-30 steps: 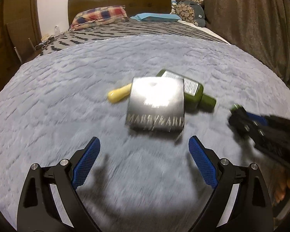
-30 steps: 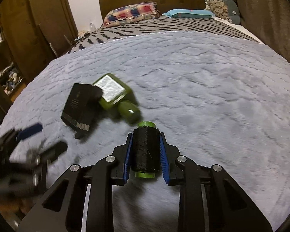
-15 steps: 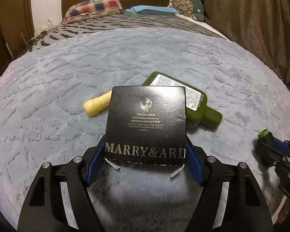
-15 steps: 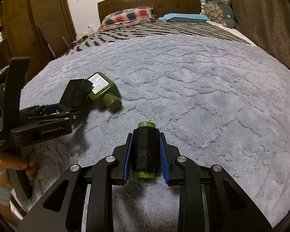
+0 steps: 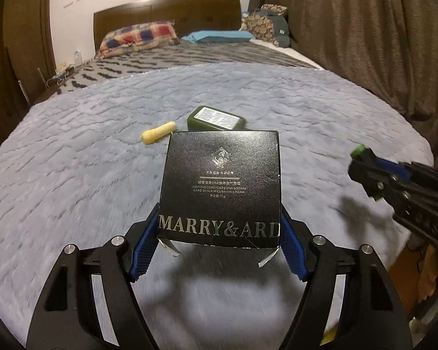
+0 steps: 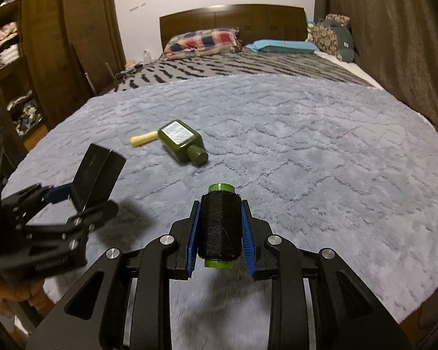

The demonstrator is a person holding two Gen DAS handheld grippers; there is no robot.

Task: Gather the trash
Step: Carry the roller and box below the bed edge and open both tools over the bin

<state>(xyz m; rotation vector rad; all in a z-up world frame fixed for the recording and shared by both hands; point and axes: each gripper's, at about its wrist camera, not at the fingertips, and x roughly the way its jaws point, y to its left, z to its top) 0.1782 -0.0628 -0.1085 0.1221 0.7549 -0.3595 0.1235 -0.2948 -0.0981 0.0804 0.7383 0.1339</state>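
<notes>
Left gripper (image 5: 219,230) jaws just closed, now squeezing black box (image 5: 220,186) lifted over grey blanket (image 5: 73,160), right gripper (image 6: 219,227) pinching thread spool (image 6: 219,224), green bottle (image 6: 179,141) at eleven o'clock

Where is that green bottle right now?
The green bottle lies on its side on the grey blanket, left of centre in the right wrist view, touching the small yellow tube.

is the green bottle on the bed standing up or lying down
Lying down. The green bottle rests flat on the grey blanket, label up, cap pointing sideways.
</notes>
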